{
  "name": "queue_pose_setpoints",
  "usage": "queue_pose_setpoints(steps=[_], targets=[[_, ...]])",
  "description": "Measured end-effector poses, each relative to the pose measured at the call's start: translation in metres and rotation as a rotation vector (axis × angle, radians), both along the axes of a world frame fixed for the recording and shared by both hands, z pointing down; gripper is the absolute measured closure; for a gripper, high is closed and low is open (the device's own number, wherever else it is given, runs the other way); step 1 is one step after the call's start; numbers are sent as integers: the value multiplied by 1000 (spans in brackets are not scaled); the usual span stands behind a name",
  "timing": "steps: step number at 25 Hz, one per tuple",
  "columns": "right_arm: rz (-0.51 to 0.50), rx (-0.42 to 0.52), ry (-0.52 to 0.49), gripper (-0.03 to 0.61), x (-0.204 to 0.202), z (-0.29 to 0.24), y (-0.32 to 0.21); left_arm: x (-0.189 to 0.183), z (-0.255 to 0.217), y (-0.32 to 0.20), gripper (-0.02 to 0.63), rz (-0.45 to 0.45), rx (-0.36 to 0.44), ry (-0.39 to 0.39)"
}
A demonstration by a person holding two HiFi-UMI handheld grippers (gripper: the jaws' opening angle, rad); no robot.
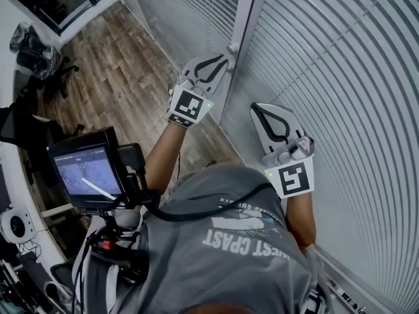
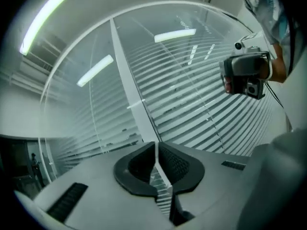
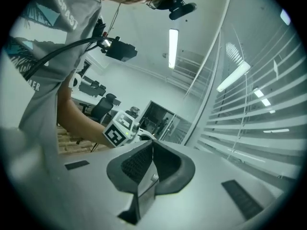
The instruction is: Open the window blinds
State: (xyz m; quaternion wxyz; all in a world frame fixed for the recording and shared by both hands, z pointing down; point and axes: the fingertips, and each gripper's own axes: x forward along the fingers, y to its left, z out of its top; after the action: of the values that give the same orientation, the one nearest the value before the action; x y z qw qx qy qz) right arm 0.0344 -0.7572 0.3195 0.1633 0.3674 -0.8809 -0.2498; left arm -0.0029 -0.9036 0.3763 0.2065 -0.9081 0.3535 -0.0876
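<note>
Left claw (image 2: 156,145): I read the tips as together, with only a narrow slit behind them. Slats (image 2: 206,104) show through that slit. I can make out nothing gripped in it.
Left claw position: held up in front of the person, pointing level. In the head view its tips sit just beside the mullion (image 1: 237,57), where the two panes meet.
Right claw (image 3: 152,143): I read the tips as together, with nothing between them.
Right claw position: held up to the right of the mullion, close to the right pane. I cannot confirm contact with the slats. It points along the window, so the slats run down its right side and the marker cube (image 3: 116,134) of the left claw lies ahead of it.
Blinds (image 1: 340,77): the task item. They hang lowered over both panes, directly in front of the two claws, left and right of the mullion.
Slat state: horizontal. In the right gripper view I see dark gaps between the pale slats. In the head view the right pane reads as a near-solid grey ribbed surface.
Person: grey shirt (image 1: 222,241), both forearms stretched toward the window.
Screen (image 1: 88,172): lit, carried on the chest rig at the lower left of the head view.
Floor (image 1: 111,51): wood planks, running along the foot of the window.
Ceiling lights (image 2: 45,16): long strips, lit.
Chair (image 3: 103,108): dark office chair, well back in the room behind the left forearm.
</note>
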Motion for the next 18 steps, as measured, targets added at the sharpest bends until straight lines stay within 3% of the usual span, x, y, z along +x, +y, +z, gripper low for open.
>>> queue_pose_setpoints(steps=[1,7,18], targets=[[2,-11,-12,575,0,0,-1,-2,-9,6,609,4,24,20],[20,-85,-58,575,4,5,-8,-13,-45,37,610,45,63,154],[26,-139,-5,575,7,19,-9,-23,-47,50,611,39,44,167]])
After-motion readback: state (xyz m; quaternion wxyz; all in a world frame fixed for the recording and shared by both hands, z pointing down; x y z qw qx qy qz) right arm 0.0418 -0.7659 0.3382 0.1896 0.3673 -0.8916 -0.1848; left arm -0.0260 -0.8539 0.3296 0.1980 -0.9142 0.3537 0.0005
